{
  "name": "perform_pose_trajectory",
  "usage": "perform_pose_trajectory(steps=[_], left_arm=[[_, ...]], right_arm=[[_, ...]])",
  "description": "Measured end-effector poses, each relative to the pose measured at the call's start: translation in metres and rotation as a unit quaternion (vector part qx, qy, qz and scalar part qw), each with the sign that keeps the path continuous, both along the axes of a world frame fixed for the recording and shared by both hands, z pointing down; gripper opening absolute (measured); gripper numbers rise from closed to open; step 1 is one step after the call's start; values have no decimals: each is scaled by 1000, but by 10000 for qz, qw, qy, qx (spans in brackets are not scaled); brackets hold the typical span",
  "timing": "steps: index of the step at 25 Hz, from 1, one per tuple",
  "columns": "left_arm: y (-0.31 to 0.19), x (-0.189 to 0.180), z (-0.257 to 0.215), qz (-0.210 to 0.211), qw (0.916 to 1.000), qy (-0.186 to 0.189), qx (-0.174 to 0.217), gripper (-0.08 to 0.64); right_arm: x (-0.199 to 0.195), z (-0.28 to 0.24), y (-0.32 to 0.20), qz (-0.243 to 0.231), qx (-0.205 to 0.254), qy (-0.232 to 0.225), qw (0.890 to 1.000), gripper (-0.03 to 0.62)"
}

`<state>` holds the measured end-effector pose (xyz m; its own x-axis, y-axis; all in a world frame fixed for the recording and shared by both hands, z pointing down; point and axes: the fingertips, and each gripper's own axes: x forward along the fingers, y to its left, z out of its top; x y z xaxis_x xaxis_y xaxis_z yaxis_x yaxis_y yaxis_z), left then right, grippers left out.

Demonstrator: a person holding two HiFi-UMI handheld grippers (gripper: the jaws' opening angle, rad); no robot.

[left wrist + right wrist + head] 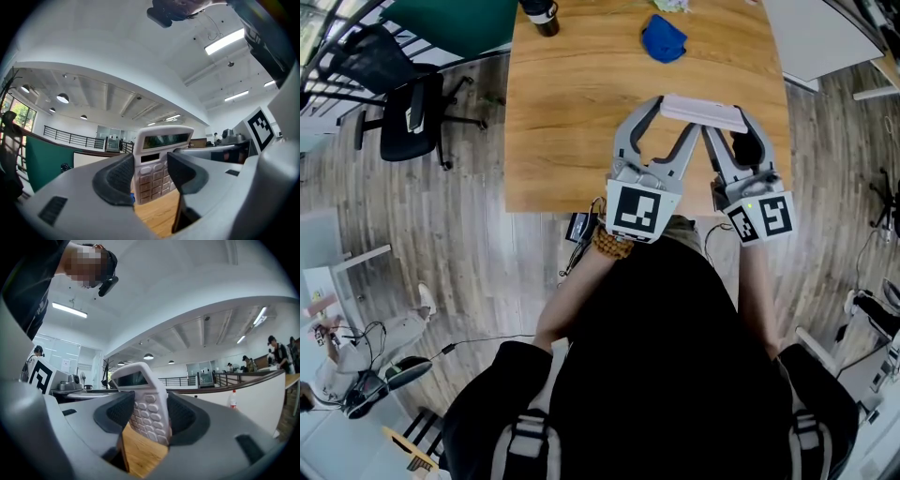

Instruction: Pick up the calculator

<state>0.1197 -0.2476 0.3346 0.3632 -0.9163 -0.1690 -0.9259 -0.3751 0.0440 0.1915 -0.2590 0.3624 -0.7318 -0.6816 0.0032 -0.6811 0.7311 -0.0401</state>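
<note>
The white calculator (705, 112) is lifted above the wooden table (572, 122), close to its near edge, and held between both grippers. My left gripper (675, 114) is shut on its left end, my right gripper (731, 127) on its right end. In the left gripper view the calculator (157, 159) stands upright between the dark pads (117, 178), display on top, keys facing the camera. In the right gripper view the calculator (147, 404) leans between the pads (185, 418), with table wood showing below it.
A crumpled blue cloth (664, 39) and a dark bottle (542, 17) lie at the table's far side. A black office chair (408, 108) stands on the floor to the left. A white desk (825, 37) is at the upper right.
</note>
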Motion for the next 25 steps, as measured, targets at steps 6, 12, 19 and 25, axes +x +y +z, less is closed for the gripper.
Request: perform_pose_trajectory(steps=[6, 12, 19, 25], left_arm=[[2, -4, 17, -55, 9998, 51, -193, 227], [6, -1, 31, -52, 9989, 165, -439, 227], [9, 0, 35, -10, 9990, 147, -425, 227], [8, 4, 44, 42, 9983, 139, -564, 227]], right_arm=[[-4, 17, 2, -130, -125, 164, 9997, 235], [-3, 27, 5, -110, -188, 266, 9994, 234], [-1, 34, 9, -48, -223, 299, 9993, 233], [2, 41, 9, -11, -310, 376, 9988, 230]])
